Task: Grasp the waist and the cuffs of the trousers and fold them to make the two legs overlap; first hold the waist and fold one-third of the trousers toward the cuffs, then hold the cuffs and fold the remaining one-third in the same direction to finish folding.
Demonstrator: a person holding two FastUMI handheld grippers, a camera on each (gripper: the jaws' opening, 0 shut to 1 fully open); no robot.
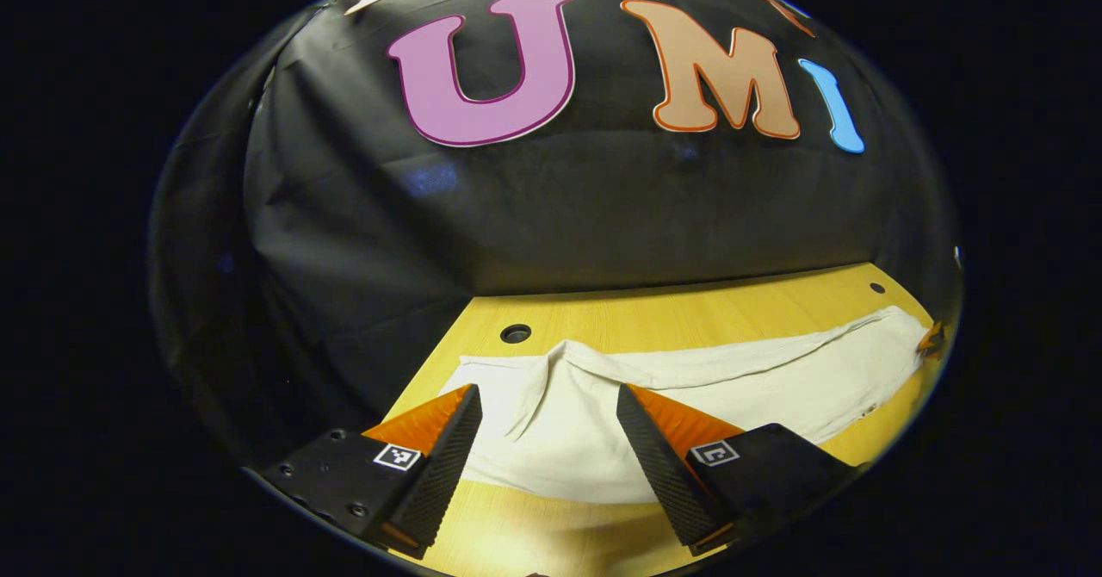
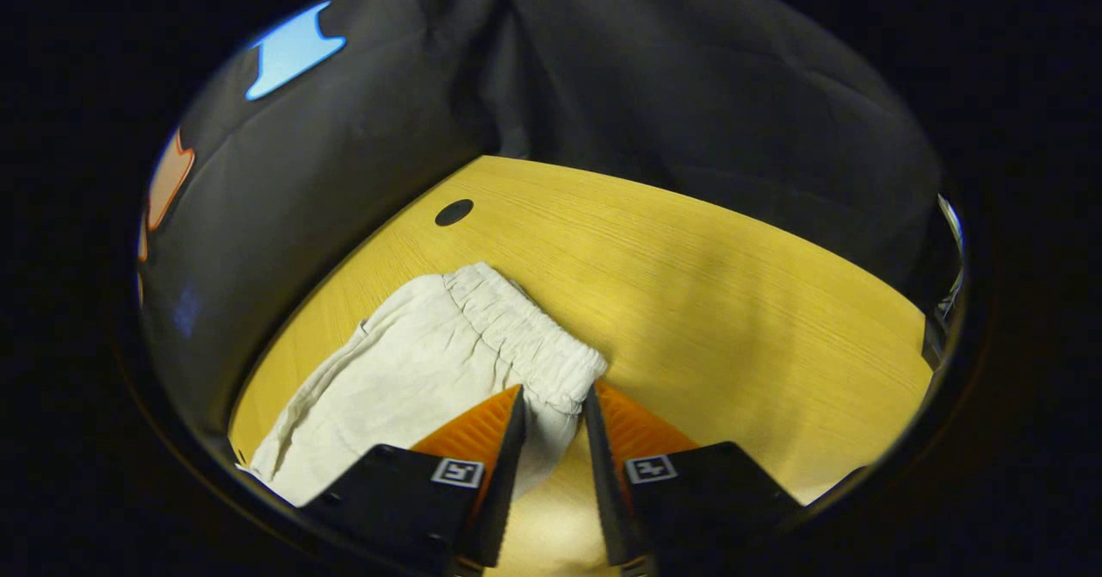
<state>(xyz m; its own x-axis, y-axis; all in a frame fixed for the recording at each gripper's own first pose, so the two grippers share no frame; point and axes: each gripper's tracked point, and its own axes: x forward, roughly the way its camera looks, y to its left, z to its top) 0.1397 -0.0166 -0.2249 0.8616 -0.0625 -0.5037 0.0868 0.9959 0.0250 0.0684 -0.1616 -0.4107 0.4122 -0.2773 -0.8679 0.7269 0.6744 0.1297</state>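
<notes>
White trousers (image 1: 732, 379) lie flat and lengthwise on the yellow wooden table (image 1: 689, 310). In the left gripper view their cuff end is nearest, and my left gripper (image 1: 547, 392) hovers open just above it, fingers wide apart with the cloth between them. At the far right edge of that view a bit of the right gripper (image 1: 931, 338) sits at the waist end. In the right gripper view the trousers (image 2: 405, 370) show their gathered elastic waistband (image 2: 516, 327). My right gripper (image 2: 554, 394) has its fingers drawn close on the near corner of that waistband.
Black cloth walls stand behind the table (image 2: 732, 301) on the far sides. Round holes are cut in the tabletop: one (image 1: 515, 333) by the cuffs, one (image 1: 876, 288) farther right, one (image 2: 454, 212) beyond the waist. Bare wood stretches right of the waistband.
</notes>
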